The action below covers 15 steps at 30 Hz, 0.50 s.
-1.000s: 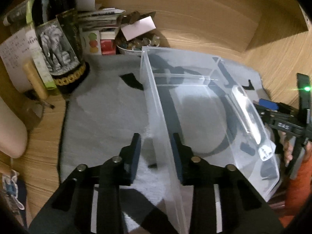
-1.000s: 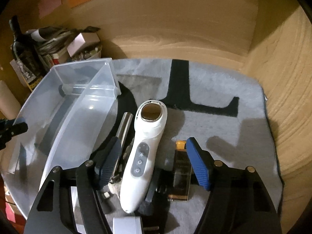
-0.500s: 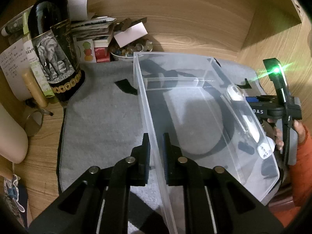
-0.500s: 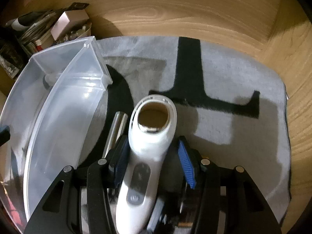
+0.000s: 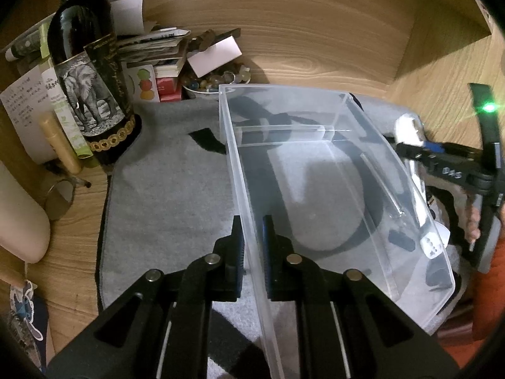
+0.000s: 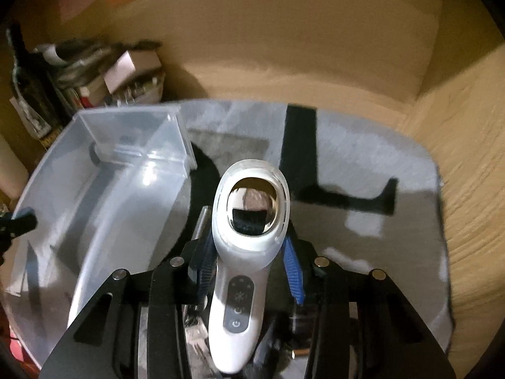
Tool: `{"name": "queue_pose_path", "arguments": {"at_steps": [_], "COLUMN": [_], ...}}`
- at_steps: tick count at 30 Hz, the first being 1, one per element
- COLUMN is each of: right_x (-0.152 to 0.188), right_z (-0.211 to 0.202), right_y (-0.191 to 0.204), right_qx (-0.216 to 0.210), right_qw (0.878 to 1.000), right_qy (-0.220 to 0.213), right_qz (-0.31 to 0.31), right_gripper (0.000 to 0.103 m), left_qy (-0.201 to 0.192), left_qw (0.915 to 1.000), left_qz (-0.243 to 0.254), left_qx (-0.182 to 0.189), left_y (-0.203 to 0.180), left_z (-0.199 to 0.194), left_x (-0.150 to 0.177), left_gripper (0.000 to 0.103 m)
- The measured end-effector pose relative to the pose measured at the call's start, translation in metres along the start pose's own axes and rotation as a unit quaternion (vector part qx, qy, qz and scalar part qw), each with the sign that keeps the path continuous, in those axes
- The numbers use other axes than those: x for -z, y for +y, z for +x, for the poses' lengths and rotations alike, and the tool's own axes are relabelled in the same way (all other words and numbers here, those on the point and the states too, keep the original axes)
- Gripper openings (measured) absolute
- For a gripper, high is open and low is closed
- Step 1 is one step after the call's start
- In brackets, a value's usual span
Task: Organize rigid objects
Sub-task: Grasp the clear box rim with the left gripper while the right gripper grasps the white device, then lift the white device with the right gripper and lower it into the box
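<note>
A clear plastic bin (image 5: 363, 145) lies on a grey mat (image 5: 164, 189); it also shows in the right wrist view (image 6: 132, 145). My left gripper (image 5: 252, 237) is shut on the bin's left wall. My right gripper (image 6: 249, 252) is shut on a white handheld device (image 6: 246, 252) with a round metal head, lifted off the mat to the right of the bin. The device (image 5: 407, 129) and the right gripper (image 5: 442, 164) show beyond the bin's right wall in the left wrist view.
A dark wine bottle (image 5: 85, 72), papers, small boxes and a bowl of stones (image 5: 214, 82) crowd the back left corner. A metal stick (image 6: 202, 221) and other small items lie on the mat under my right gripper. A white die (image 5: 430, 248) lies beyond the bin's right wall. Wooden walls enclose the back and right.
My right gripper closed on the white device and lifted it off the mat. My left gripper closed on the bin's left wall.
</note>
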State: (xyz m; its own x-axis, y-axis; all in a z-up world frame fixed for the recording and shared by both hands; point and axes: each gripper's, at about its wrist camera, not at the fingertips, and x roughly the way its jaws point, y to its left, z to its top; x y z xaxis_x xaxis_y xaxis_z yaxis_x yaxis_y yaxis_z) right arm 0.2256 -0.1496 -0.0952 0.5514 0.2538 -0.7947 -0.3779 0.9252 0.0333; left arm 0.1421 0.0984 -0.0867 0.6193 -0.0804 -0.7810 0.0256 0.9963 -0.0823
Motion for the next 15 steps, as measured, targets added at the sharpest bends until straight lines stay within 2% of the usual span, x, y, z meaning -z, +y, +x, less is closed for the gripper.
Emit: {"name": "queue_pose_path", "arguments": {"at_steps": [9, 15], "right_x": [-0.009, -0.022], "right_z": [-0.047, -0.083], "right_y": [-0.006, 0.009], "right_qx": [-0.003, -0.02], "right_qw": [0.997, 0.991], "right_qy": [-0.08, -0.13], "right_qz": [0.002, -0.014], "right_gripper": [0.036, 0.036], "left_qy": [-0.013, -0.017], "left_qw": [0.9997, 0.9996], "left_qz": [0.008, 0.007], "left_qx": [-0.017, -0.02], "left_y": [-0.002, -0.001], "left_z": [-0.004, -0.004], "left_x": [0.002, 0.002], "left_gripper": [0.011, 0.011]}}
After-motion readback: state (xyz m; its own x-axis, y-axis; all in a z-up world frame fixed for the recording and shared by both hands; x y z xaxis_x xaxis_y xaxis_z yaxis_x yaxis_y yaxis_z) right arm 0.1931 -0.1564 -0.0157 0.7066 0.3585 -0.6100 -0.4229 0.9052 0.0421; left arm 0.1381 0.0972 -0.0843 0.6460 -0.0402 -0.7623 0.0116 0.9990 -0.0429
